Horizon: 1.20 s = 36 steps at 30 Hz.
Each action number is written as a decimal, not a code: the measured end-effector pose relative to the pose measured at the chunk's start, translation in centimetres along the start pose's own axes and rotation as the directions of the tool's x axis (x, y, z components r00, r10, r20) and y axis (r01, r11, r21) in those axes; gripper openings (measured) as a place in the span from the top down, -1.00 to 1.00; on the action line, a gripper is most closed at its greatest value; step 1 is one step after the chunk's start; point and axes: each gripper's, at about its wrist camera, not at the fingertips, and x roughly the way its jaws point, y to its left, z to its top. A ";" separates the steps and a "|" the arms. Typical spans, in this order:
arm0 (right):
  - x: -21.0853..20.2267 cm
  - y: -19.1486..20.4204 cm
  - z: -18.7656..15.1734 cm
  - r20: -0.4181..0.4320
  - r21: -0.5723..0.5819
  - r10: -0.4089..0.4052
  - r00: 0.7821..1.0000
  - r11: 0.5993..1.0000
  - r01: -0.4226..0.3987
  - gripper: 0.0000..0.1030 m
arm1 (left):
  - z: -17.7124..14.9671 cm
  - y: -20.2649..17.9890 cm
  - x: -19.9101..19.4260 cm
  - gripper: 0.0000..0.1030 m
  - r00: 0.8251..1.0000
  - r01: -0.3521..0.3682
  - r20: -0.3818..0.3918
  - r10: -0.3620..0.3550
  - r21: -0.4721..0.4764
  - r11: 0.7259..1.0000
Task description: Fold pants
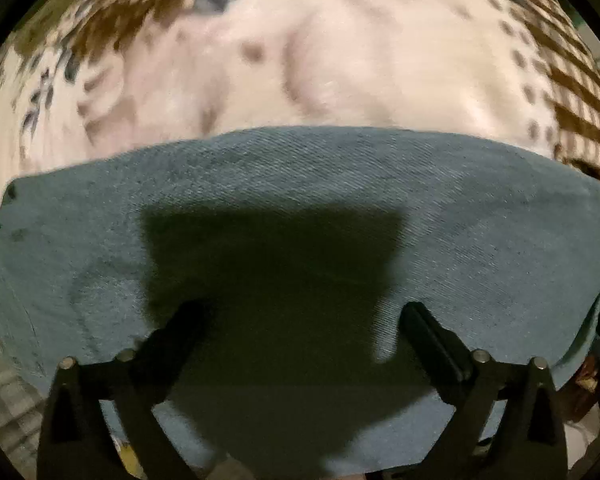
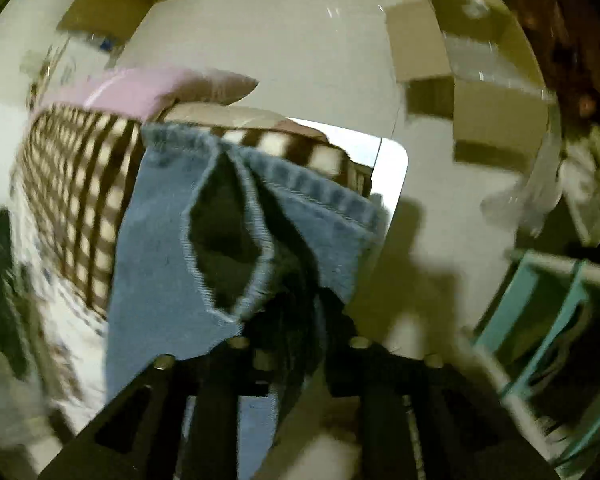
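The right gripper (image 2: 296,312) has its fingers clamped on the pants (image 2: 160,240) near the hems, likely lifting the legs for a fold. The left gripper (image 1: 300,320), fingers spread wide, hovers over flat denim, perhaps to pin it on the patterned bedspread (image 1: 380,60) beyond.

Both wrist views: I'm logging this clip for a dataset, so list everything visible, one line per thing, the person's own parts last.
pants: one, blue denim, spread flat under the left hand-held gripper; in the right view the hems hang from the right hand-held gripper.
bedcover: one, white with brown checks and dark specks, under the pants.
pillow: one, pink, at the bed's far end.
cardboard boxes: two or so, brown, on the floor beyond the bed.
shelf: one, teal, right edge of the right view.
left hand-held gripper: black, open above the denim.
right hand-held gripper: black, shut on the pants.
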 end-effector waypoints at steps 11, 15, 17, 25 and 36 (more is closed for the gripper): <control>-0.4 -2.9 -0.8 0.044 0.049 0.123 0.991 0.991 -0.125 -0.48 | -2.5 0.0 1.0 -1.00 0.999 0.016 0.042 -0.016 -0.013 1.000; 1.6 -1.9 1.0 0.010 0.084 0.109 0.994 0.990 -0.109 -0.47 | 0.1 -2.1 -0.1 -1.00 0.999 0.025 -0.023 -0.026 -0.017 1.000; 1.7 -2.4 1.4 0.034 0.140 0.161 0.986 0.976 -0.165 0.07 | 0.1 -1.8 -1.8 -1.00 0.997 0.077 0.010 -0.077 -0.034 0.996; -2.0 0.9 -0.2 0.166 -0.065 0.274 0.947 0.962 -0.267 0.42 | -1.4 -4.7 -4.0 -1.00 0.995 -0.017 0.101 0.007 0.097 0.995; 0.5 2.2 1.2 0.128 -0.084 0.275 0.953 0.960 -0.266 0.57 | -2.6 -7.5 -3.1 -1.00 0.994 -0.024 0.110 0.011 0.120 0.992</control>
